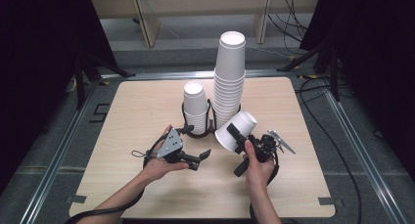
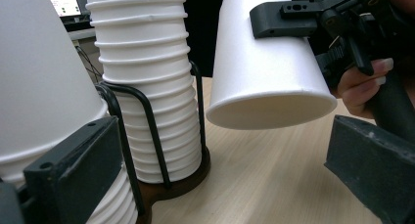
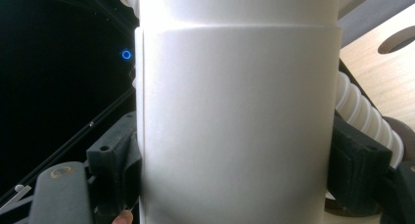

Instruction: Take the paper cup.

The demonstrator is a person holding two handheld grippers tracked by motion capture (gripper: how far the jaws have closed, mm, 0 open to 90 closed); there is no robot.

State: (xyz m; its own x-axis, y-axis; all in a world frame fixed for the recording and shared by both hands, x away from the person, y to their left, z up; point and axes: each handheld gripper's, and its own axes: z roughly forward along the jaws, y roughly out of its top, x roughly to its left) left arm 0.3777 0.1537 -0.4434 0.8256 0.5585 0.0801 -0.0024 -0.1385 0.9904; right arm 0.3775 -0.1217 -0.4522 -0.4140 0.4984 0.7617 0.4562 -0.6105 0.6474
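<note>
holding one white cup by its sides, the right tool is clenched on it, one jaw on each side, so the cup cannot slip. the cup is tipped over, with its open mouth facing down toward the surface and the near edge, and its bottom pointing up and away. it hangs in the air just in front of the tall stack of cups, near the middle of the surface.

the tall stack and the short stack stand upside down in a black wire rack, which keeps them from falling over.

the left tool is released, its jaws spread wide with nothing between them. it sits low by the short stack, toward the near edge. i think it waits there so it can steady the rack or take a cup next.
</note>
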